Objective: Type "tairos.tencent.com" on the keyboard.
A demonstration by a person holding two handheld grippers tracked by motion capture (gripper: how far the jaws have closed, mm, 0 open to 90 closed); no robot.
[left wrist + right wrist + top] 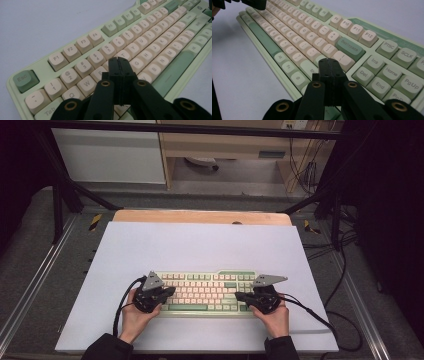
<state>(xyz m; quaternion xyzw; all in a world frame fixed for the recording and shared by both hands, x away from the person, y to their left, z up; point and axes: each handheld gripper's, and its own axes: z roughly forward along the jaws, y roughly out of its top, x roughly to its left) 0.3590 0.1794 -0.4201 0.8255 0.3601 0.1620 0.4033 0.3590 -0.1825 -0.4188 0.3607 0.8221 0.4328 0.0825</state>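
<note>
A pale green keyboard (205, 292) with cream and green keys lies on the white sheet, near the front. My left gripper (171, 291) hovers over its left end, jaws pressed together with nothing between them; in the left gripper view its tip (118, 59) sits above the keyboard's (140, 47) letter keys. My right gripper (238, 296) is over the right end, also shut and empty; its tip (329, 61) hangs above the keyboard's (307, 37) keys near Enter and Shift. The left gripper's (249, 3) black body shows at the top left of the right gripper view.
The white sheet (200, 247) covers a wooden tabletop (200, 216) inside a black metal frame. Cables (320, 317) trail from both grippers off the right and left sides. Bare sheet lies behind and beside the keyboard.
</note>
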